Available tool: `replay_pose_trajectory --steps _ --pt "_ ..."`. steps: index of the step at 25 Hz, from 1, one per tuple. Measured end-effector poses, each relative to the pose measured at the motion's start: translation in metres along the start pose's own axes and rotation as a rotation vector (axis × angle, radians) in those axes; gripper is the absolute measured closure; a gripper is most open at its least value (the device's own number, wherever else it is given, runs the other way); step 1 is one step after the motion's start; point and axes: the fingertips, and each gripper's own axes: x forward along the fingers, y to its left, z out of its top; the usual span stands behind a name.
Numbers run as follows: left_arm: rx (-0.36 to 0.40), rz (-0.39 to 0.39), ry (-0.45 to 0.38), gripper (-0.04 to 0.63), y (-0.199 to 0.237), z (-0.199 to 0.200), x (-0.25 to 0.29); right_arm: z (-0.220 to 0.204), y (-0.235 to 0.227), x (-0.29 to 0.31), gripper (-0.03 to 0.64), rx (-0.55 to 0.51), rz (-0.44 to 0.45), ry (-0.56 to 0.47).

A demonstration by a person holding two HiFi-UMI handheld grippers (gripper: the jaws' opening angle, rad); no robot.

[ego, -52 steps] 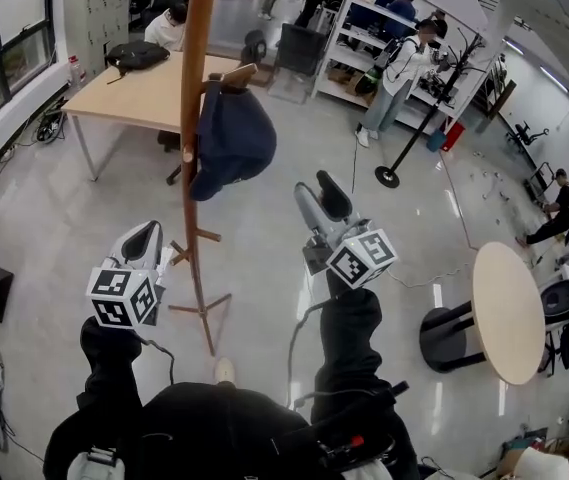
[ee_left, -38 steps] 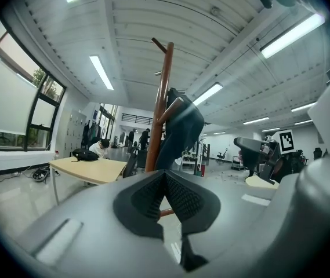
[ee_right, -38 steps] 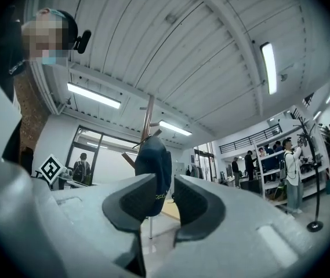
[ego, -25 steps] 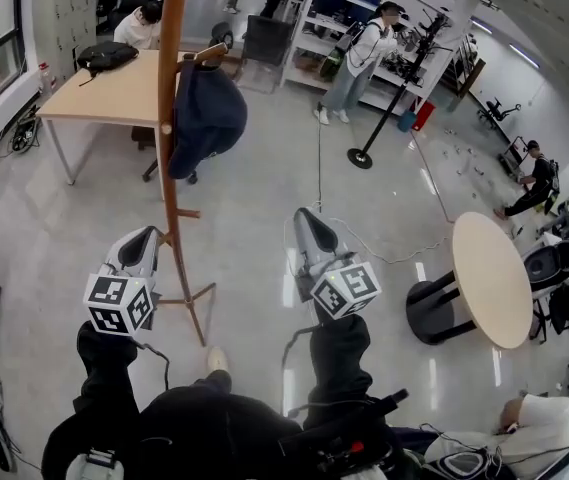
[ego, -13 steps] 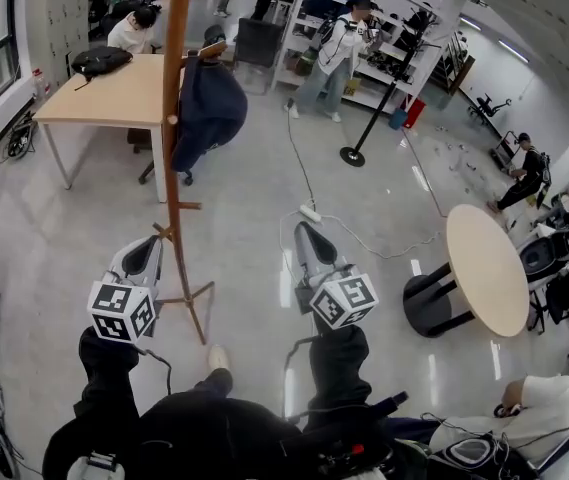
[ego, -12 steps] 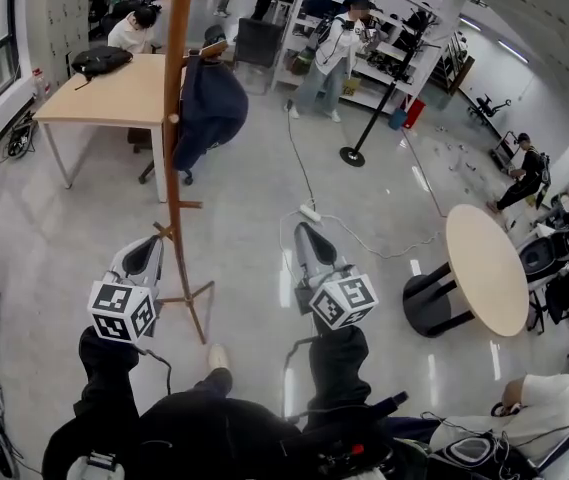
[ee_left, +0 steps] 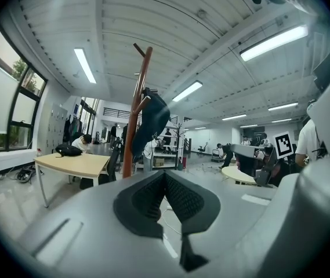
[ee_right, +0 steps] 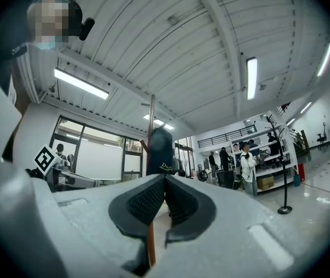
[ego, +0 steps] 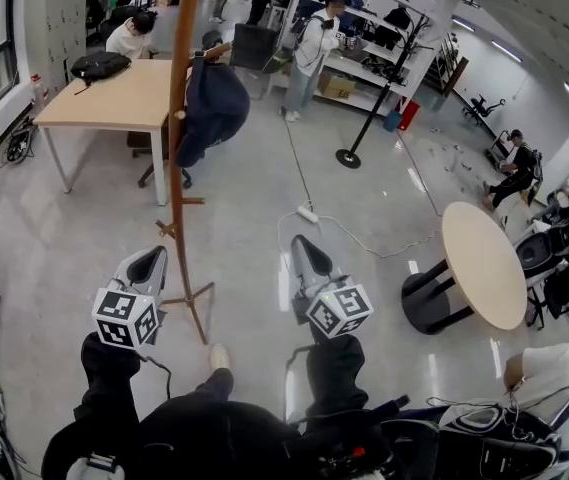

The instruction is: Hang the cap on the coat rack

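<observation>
A tall wooden coat rack [ego: 177,118] stands on the grey floor [ego: 54,238] of a busy open workshop, with a pale wooden worktop [ego: 104,103] behind it. Only the head view shows the rack's splayed feet. Below, a person holds the left hand-held gripper [ego: 148,261] and the right hand-held gripper [ego: 302,249] low, one on either side of the rack's base and well apart from its pegs. Each gripper view shows that gripper's own black pads pressed together with nothing between them. The navy cap [ego: 212,108] hangs from a peg high on the pole, clear of both grippers. The left gripper view catches the cap [ee_left: 151,120] in profile, drooping off an angled peg beneath the rack's forked top. The right gripper view faces it squarely and shows pale lettering on the cap [ee_right: 159,149], too small to read. A black bag [ego: 99,65] lies at the worktop's far end.
</observation>
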Motion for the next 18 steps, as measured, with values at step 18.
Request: replay_pose_trajectory --steps 18 --pt "0.021 -0.035 -0.016 0.594 -0.006 -0.002 -0.019 -0.01 0.019 -0.017 0.615 -0.006 -0.021 0.012"
